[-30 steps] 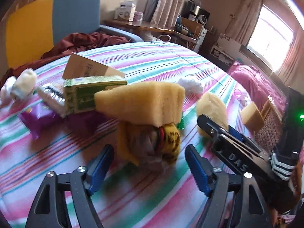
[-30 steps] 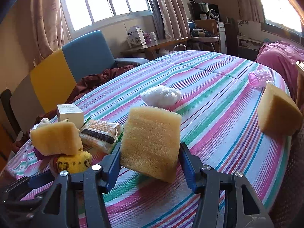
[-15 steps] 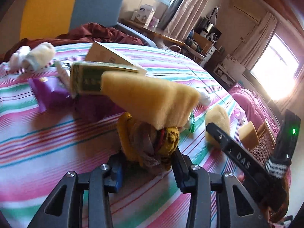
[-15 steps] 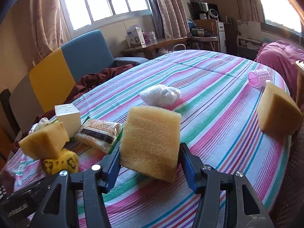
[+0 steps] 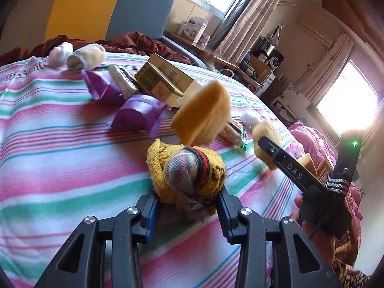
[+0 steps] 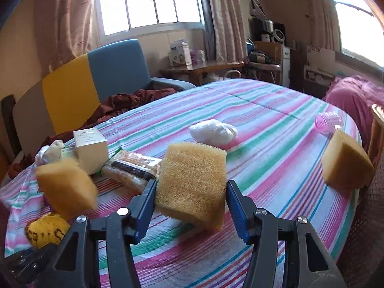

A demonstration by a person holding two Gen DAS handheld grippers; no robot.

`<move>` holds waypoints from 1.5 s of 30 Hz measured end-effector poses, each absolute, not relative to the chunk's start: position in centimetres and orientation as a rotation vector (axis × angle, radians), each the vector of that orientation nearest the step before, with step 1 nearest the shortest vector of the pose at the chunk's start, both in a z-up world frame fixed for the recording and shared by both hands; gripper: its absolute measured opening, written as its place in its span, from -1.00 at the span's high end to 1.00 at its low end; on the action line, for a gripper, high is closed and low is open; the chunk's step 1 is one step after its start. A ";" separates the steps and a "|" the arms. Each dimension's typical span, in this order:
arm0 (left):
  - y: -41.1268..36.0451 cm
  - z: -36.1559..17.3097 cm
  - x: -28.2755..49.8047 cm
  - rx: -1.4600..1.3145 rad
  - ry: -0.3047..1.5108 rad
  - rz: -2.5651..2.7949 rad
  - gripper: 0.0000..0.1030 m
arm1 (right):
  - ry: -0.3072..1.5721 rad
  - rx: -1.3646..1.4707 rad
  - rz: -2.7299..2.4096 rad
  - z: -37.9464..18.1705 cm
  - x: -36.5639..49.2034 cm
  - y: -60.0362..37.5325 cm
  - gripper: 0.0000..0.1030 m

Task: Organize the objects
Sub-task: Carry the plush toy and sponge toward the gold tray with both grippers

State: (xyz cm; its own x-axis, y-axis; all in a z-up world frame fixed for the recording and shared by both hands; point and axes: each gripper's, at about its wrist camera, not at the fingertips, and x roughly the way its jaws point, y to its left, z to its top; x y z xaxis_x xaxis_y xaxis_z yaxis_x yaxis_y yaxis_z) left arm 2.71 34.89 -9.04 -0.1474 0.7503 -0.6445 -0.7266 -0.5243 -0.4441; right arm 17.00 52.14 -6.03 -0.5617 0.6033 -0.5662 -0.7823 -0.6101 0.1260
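Clamping a yellow sock bundle, left gripper; right gripper squeezes a sponge.

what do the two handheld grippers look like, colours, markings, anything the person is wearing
Both grippers, left gripper and right gripper, share one build: black plastic arms with triangular cut-outs, silver round screws and ribbed blue pads on the fingertips. From the left wrist view, the right tool bears white "DAS" lettering, a black-and-white striped band and a lit green light. A patterned sleeve shows below the hand gripping it.
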 end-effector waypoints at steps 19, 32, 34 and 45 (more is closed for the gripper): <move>27.7 -7.4 6.3 -1.032 -0.017 1.856 0.20 | 0.139 -0.600 2.388 -5.0 15.0 46.8 -0.10; 19.1 -4.2 5.2 -1.007 -0.111 1.961 0.20 | 0.068 -0.726 2.414 -5.1 13.8 45.0 -0.09; 17.9 -3.5 5.0 -0.989 -0.110 1.991 0.20 | 0.076 -0.730 2.414 -4.9 13.9 44.5 -0.09; 10.5 -3.2 2.6 -1.013 -0.175 2.128 0.20 | 0.112 -0.664 2.614 -0.6 12.8 37.7 -0.09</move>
